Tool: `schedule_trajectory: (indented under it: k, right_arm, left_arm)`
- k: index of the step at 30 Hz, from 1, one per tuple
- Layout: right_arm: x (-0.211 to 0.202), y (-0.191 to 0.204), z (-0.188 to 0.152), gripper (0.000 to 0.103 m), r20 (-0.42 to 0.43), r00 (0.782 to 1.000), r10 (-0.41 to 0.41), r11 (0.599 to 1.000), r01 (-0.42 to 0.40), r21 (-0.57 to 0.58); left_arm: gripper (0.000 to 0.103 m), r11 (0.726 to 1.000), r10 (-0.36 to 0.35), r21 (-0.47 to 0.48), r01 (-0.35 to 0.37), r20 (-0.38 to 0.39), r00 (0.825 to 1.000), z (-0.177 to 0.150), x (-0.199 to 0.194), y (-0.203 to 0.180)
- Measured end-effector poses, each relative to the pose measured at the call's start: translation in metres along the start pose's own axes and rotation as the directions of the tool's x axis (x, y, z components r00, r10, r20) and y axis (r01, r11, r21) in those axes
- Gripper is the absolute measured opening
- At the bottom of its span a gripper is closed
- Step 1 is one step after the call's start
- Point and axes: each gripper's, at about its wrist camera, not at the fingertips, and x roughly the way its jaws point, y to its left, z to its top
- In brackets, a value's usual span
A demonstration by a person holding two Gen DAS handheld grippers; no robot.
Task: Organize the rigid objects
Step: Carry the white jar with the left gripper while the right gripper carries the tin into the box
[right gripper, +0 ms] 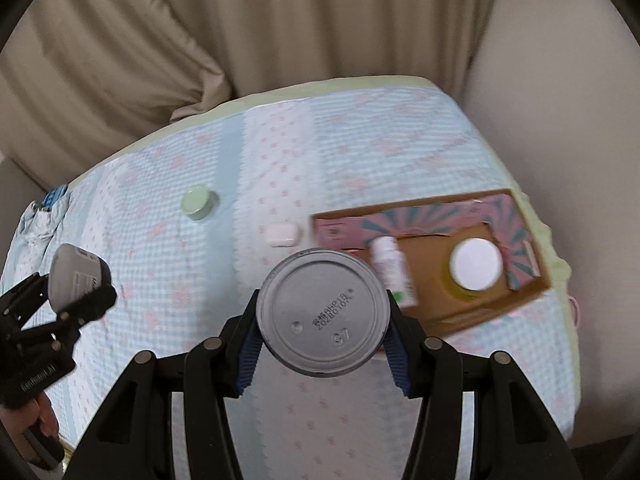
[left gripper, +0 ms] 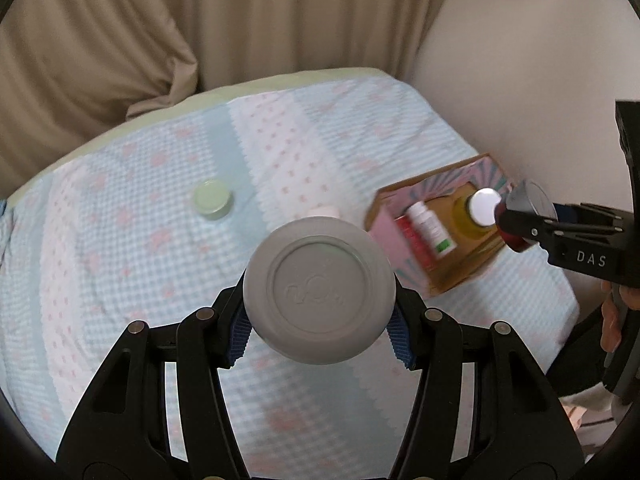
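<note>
My left gripper (left gripper: 320, 320) is shut on a grey round jar (left gripper: 318, 294), held above the quilt; it also shows in the right wrist view (right gripper: 76, 276). My right gripper (right gripper: 322, 344) is shut on a metal can (right gripper: 322, 314) with a printed bottom, beside the open cardboard box (right gripper: 472, 312); the can also shows in the left wrist view (left gripper: 528, 204). The box (left gripper: 440, 276) holds a white-capped yellow bottle (right gripper: 475, 268) and a small white bottle (right gripper: 390, 272). A green-lidded jar (left gripper: 212, 199) and a small white case (right gripper: 283, 234) lie on the quilt.
A light blue quilt with pink dots (left gripper: 140, 260) covers the bed. Beige curtains (left gripper: 240, 20) hang behind it and a pale wall (right gripper: 560, 120) runs along the right side. Blue cloth (right gripper: 52, 200) lies at the left edge.
</note>
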Motion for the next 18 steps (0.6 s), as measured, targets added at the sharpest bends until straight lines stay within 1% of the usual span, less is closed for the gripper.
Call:
schedule_trajectory:
  k: [4,9,14,18]
  right_arm:
    - [-0.014,-0.045,0.004,0.050,0.006,1.000,-0.004,1.000,0.004,0.001]
    - [-0.013,-0.094,0.015,0.050,-0.003,1.000,0.002,1.000,-0.002,-0.007]
    - [0.006,-0.138,0.032,0.050,-0.024,1.000,0.015,0.999,-0.016,-0.032]
    - [0.027,-0.158,0.045,0.050,-0.043,0.999,0.029,0.998,-0.031,-0.056]
  left_arm:
    - [0.053,1.000,0.000,-0.007,0.000,0.011,1.000,0.015,0.002,-0.035]
    - [0.053,1.000,-0.014,-0.028,0.014,0.002,1.000,0.032,0.023,-0.080]
    - [0.053,0.999,-0.018,-0.032,0.017,-0.030,0.999,0.045,0.060,-0.121]
    - [0.053,1.000,-0.019,-0.023,0.017,-0.066,0.998,0.049,0.089,-0.143]
